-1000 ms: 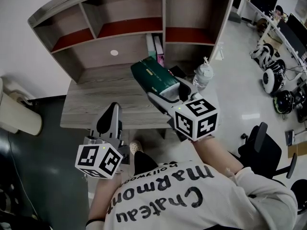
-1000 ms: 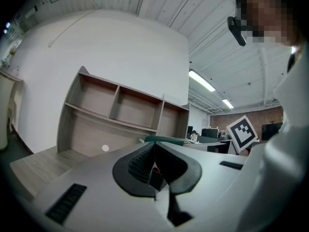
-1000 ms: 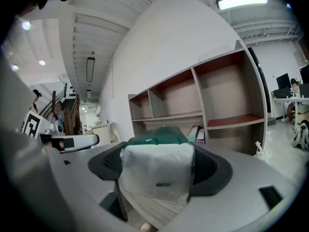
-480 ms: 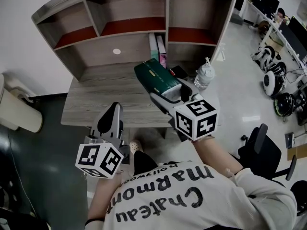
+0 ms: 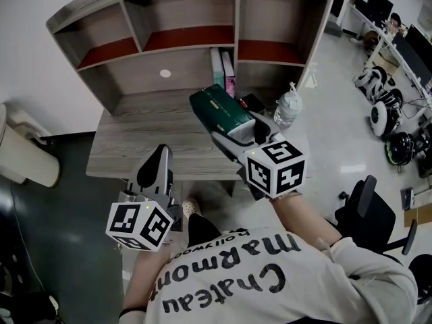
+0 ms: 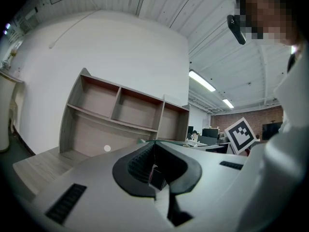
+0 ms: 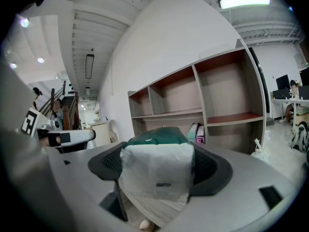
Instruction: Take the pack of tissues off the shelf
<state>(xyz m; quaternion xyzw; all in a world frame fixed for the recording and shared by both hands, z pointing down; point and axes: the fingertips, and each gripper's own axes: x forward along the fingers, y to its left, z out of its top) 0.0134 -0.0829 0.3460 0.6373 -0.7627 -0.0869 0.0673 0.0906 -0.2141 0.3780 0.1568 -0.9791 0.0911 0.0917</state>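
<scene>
The pack of tissues (image 5: pixel 217 108), dark green with a white end (image 7: pixel 155 173), hangs tilted above the wooden desk (image 5: pixel 135 140), in front of the shelf unit (image 5: pixel 189 39). My right gripper (image 5: pixel 237 128) is shut on its white end, one jaw on each side (image 7: pixel 159 154). The left gripper (image 5: pixel 156 159) is held low at the desk's front edge, its jaws together (image 6: pixel 155 143) with nothing between them. The shelf compartments that show are empty apart from some books.
Two upright books (image 5: pixel 223 66) stand under the shelf's middle divider. A clear water bottle (image 5: pixel 287 106) and a small black item (image 5: pixel 251 102) sit on the desk's right end. An office chair (image 5: pixel 364 208) is to the right, a white bin (image 5: pixel 23 157) to the left.
The head view has shifted slightly. The right gripper holds the pack in nearly the same place over the desk, and the left gripper has not moved.
</scene>
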